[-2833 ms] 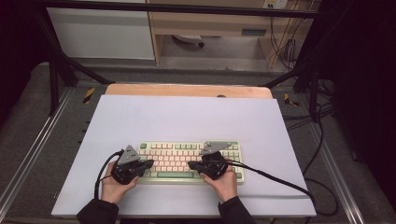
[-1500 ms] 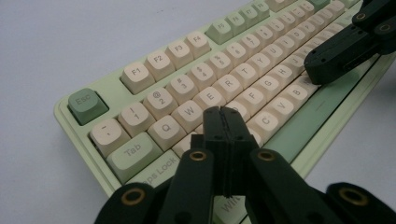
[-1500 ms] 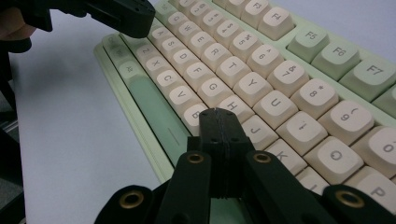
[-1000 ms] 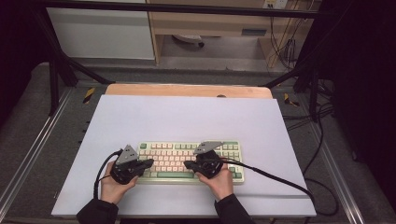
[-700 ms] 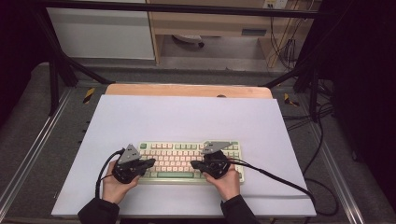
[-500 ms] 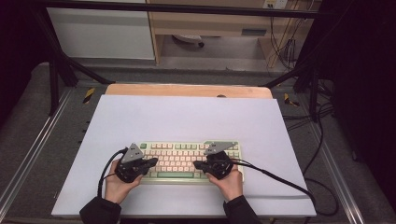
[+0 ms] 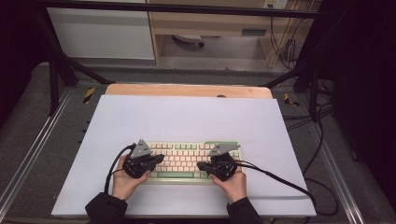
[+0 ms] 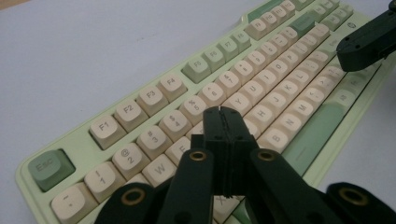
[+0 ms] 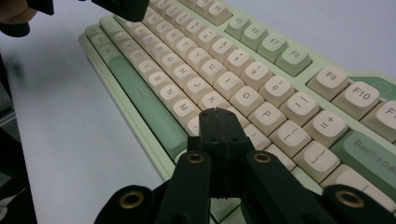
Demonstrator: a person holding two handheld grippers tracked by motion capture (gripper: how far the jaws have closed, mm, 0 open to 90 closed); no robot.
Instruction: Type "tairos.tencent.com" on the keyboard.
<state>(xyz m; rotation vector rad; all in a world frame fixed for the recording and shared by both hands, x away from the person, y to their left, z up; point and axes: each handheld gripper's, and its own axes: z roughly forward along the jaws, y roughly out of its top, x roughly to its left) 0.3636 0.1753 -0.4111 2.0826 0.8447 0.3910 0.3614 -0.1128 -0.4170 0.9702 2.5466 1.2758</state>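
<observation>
While both grippers hang over the keyboard (image 7: 187, 159), each has its jaws pressed fully together with nothing between them. Seen from the high view, the keyboard lies on the pale mat (image 7: 187, 116) toward six o'clock, a pale green case with cream keys. The left gripper (image 7: 160, 158) sits over the keyboard's nine o'clock end, its closed tip aimed toward three o'clock; the right gripper (image 7: 200, 165) sits over the three o'clock end, its tip aimed toward nine o'clock, so the two tips face each other and stay apart. Each is carried in a hand coming in from six o'clock. From the left gripper view, the closed tip (image 8: 223, 114) stands above the letter rows near the R and T keys, just below the number row; whether it touches a key I cannot tell. From the right gripper view, the closed tip (image 9: 216, 115) stands above the keys just under K and L, at about four o'clock from the green space bar (image 9: 144, 100), contact likewise unclear
</observation>
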